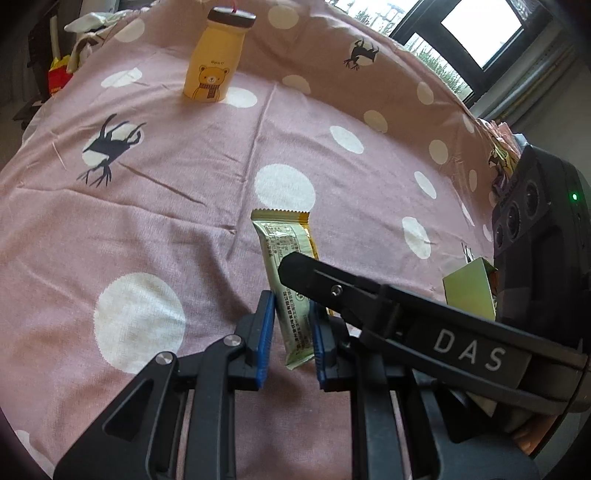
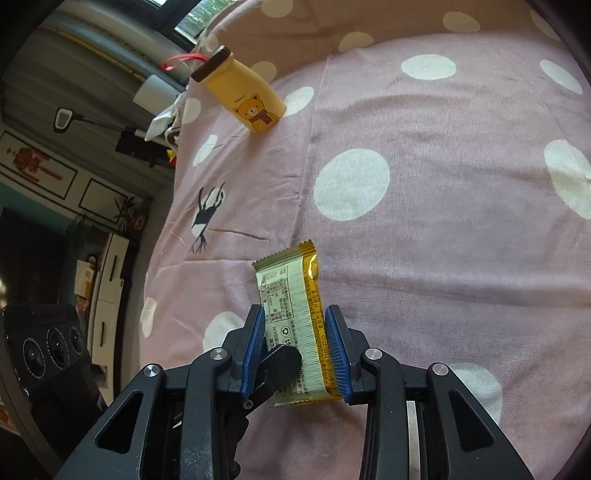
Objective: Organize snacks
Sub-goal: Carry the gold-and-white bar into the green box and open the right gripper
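A pale green and yellow snack bar wrapper (image 1: 284, 258) lies between the blue pads of my left gripper (image 1: 293, 332), which closes on its near end. The same bar (image 2: 291, 314) sits between the pads of my right gripper (image 2: 295, 350), held over the pink polka-dot bedsheet (image 2: 443, 221). Both grippers grip the one bar from opposite sides; the right gripper's finger (image 1: 314, 277) crosses the left wrist view. A yellow bear-print bottle (image 1: 216, 59) with a dark cap stands at the far side, also in the right wrist view (image 2: 243, 96).
A green carton (image 1: 472, 291) sits at the right beside the other gripper's body. A red packet (image 1: 57, 77) lies at the bed's far left edge. A window (image 1: 480, 33) is beyond the bed. Cabinets and a wall (image 2: 74, 184) are on the left.
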The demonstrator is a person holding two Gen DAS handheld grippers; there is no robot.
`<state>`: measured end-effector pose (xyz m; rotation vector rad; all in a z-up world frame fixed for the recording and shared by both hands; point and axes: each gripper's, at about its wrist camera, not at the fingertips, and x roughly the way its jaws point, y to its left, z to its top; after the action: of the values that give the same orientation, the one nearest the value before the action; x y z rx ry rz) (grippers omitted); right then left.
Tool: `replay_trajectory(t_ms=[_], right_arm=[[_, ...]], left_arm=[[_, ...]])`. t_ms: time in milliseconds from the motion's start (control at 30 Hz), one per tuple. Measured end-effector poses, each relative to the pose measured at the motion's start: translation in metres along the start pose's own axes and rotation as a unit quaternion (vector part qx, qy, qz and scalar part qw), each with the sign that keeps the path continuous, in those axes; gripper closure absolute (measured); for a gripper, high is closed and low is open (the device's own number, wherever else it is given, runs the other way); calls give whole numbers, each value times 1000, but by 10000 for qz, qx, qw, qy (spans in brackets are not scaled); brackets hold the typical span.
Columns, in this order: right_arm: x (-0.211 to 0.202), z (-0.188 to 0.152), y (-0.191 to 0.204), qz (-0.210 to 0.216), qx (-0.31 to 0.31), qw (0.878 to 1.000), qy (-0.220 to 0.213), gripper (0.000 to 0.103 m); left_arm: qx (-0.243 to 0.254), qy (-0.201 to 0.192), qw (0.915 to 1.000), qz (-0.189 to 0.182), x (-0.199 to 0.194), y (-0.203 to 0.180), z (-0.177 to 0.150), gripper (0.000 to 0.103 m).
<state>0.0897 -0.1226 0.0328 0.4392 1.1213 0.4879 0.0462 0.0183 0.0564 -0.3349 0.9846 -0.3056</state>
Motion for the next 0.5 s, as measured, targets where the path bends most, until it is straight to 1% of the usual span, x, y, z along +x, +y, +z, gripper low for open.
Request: replay_trajectory(t_ms=[267, 500], right_arm=[[-46, -11, 16, 54, -164, 9977, -658, 66], [-89, -26, 27, -14, -241, 9916, -1271, 66]], left_arm=[[498, -596, 9968, -180, -36, -26, -6, 86], [895, -933, 9904, -481, -61, -54, -16, 85]])
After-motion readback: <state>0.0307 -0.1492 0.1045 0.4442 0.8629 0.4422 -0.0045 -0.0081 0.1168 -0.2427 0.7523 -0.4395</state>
